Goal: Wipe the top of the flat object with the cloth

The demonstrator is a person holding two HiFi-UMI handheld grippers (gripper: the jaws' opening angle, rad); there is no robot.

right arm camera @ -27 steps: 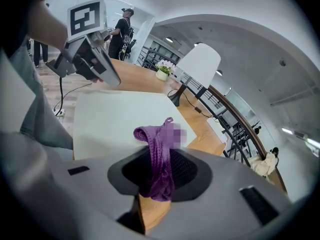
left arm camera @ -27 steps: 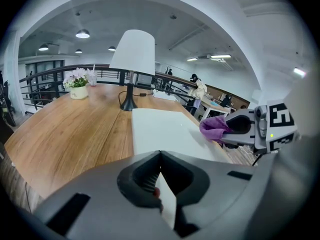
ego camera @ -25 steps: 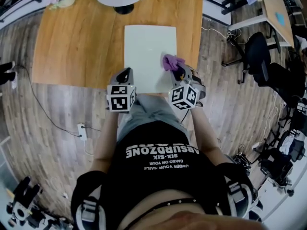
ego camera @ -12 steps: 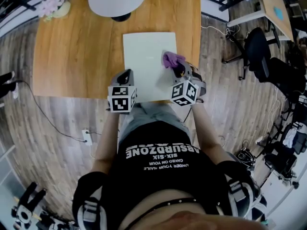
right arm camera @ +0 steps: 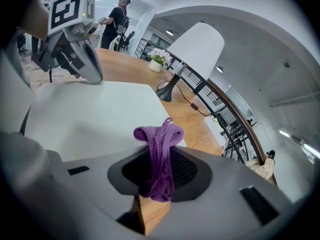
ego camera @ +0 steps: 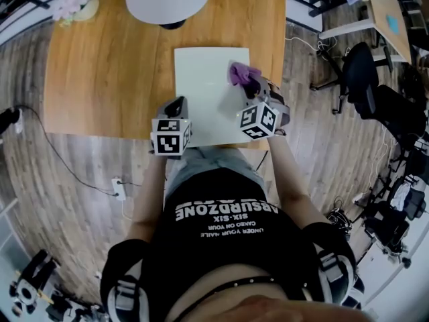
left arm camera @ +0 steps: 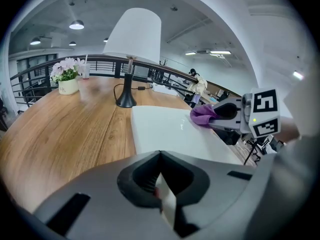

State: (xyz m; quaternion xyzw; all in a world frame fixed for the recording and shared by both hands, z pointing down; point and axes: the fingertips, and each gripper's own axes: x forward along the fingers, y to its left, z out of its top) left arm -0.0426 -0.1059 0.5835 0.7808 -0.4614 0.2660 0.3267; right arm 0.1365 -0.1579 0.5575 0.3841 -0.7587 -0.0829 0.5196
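Pinching the purple cloth (ego camera: 241,72), the right tool (ego camera: 251,89) holds it at the white board's (ego camera: 204,96) upper right, mid-frame on the surface (ego camera: 107,66). Left tool (ego camera: 175,106), jaws together, sits lower left. Cloth looks limp and light; grip its bunch.

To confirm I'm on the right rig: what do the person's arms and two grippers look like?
The left gripper and right gripper have grey bodies with dark jaw ends; each carries a white cube with black square markers. The right one shows a small green light. The person wears a black T-shirt with white lettering, forearms uncovered.
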